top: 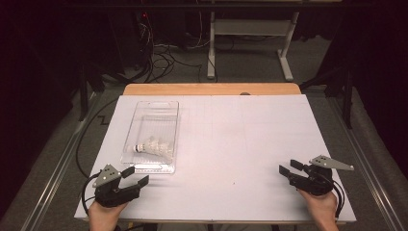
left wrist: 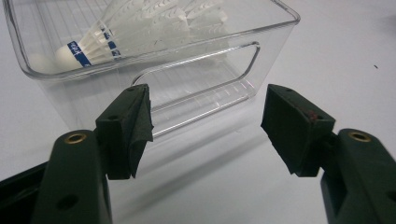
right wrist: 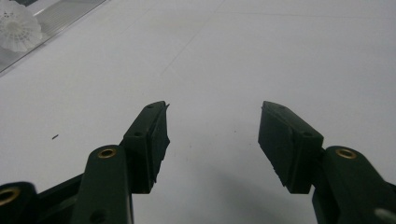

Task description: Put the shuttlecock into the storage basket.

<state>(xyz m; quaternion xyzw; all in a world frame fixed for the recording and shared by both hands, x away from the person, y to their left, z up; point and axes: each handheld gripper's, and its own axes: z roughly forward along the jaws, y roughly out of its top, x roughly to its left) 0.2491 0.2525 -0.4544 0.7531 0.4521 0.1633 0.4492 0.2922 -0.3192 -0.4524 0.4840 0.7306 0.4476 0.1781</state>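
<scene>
- Here, a clear plastic bin [top: 155,111] lies on the left half of the white table [top: 240,144], its long side running away from the person.
- Inside it, white shuttlecocks [top: 155,147] lie on their sides near the bin's near end, the cork tips pointing left; the left gripper view shows blue bands around the corks [left wrist: 77,51].
- The left gripper [top: 135,176] rests on the table just before the bin's near end, close to it but not touching, jaws spread wide with nothing between them.
- The bin's cut-out handle [left wrist: 201,74] faces that gripper.
- The right gripper [top: 289,169] sits near the table's right front corner, well apart from the bin, jaws wide and empty over bare tabletop.
- In the right gripper view, a shuttlecock's feather skirt [right wrist: 16,29] shows at the far upper left.
</scene>
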